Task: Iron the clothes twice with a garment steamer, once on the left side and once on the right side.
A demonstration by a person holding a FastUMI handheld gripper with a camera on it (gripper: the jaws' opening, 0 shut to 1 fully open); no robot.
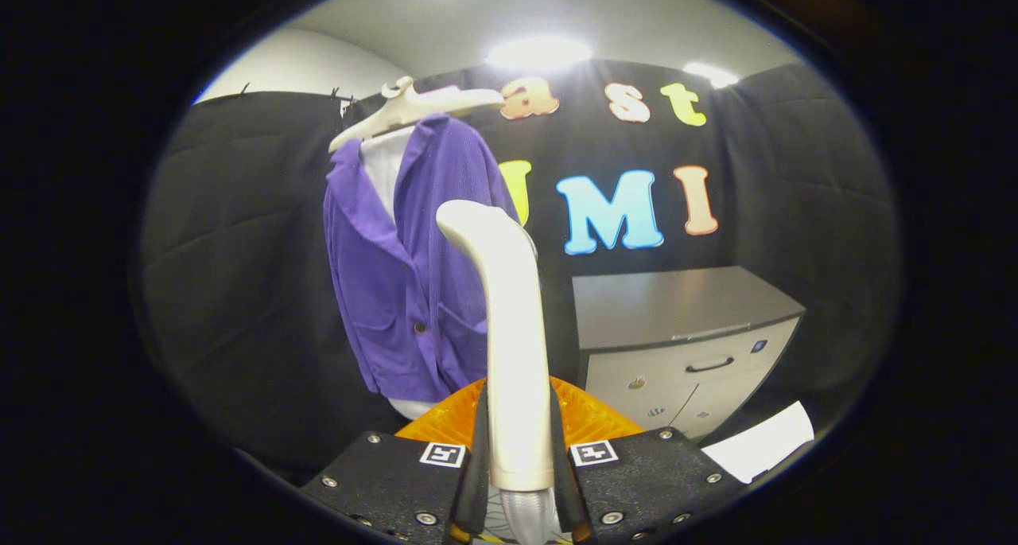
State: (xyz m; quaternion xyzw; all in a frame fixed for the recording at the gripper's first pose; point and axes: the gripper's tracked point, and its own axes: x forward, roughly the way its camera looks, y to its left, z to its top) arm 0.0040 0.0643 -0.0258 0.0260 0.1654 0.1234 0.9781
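A cream-white garment steamer (509, 330) stands upright between my fingers, and my gripper (518, 441) is shut on its handle. Its bent head points toward a purple jacket (413, 290) that hangs over a white shirt on a pale hanger (413, 107), just beyond the fingers and a little to the left. The steamer head sits in front of the jacket's right half; I cannot tell whether it touches the cloth.
A grey cabinet (684, 330) with a dark top and a drawer handle stands to the right of the jacket. A white sheet (763, 441) lies low beside the right finger. Something orange (588, 418) sits right behind the fingers.
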